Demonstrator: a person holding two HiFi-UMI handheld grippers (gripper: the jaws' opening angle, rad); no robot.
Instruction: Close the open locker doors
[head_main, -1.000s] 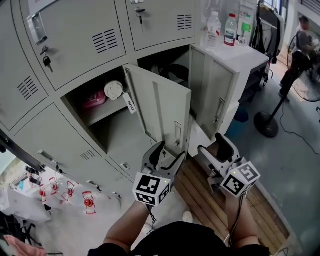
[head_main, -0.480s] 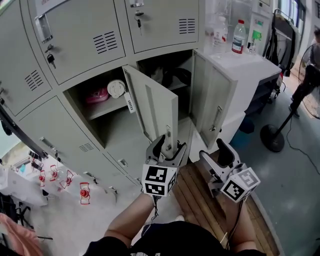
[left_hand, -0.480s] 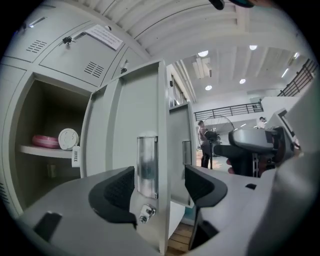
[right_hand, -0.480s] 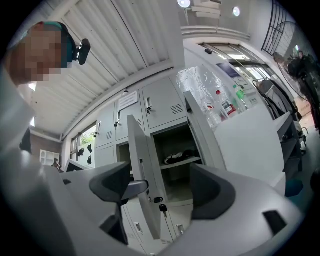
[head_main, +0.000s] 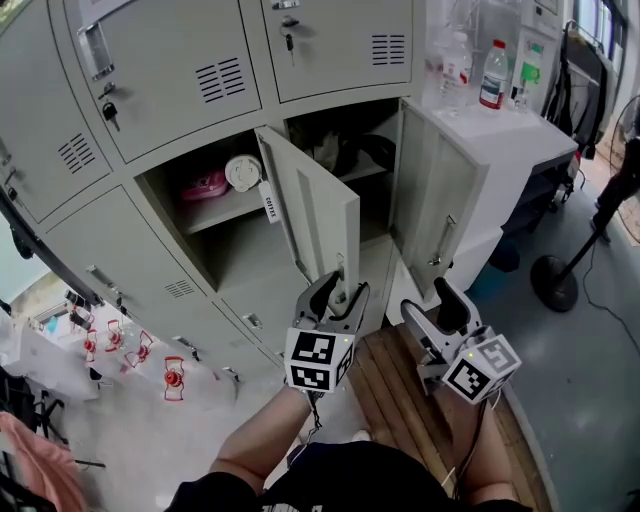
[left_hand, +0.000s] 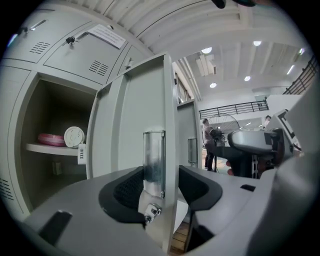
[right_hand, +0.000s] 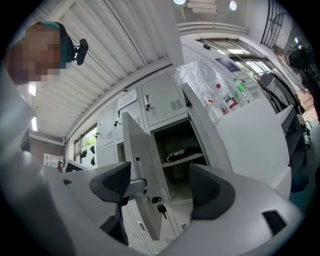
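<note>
Two grey locker doors stand open. The left door (head_main: 320, 215) has a chrome handle (left_hand: 153, 160) and a paper tag (head_main: 270, 203). The right door (head_main: 430, 200) swings out beside a white cabinet. My left gripper (head_main: 335, 290) straddles the left door's free edge. Its jaws have just been closing, and in the left gripper view (left_hand: 161, 185) the pads lie against the handle and the edge. My right gripper (head_main: 435, 300) hangs open and empty to the right, facing the right locker's opening (right_hand: 182, 145). Keys (right_hand: 161, 207) hang from the left door.
The left locker holds a pink box (head_main: 205, 185) and a white lid (head_main: 241, 172); dark things (head_main: 345, 155) lie in the right one. Bottles (head_main: 495, 75) stand on the white cabinet (head_main: 510, 135). A fan stand (head_main: 555, 280) and a slatted wooden platform (head_main: 400, 390) are on the floor.
My left gripper has moved forward round the left door's edge and its jaws have narrowed onto it. The right gripper has shifted only slightly.
</note>
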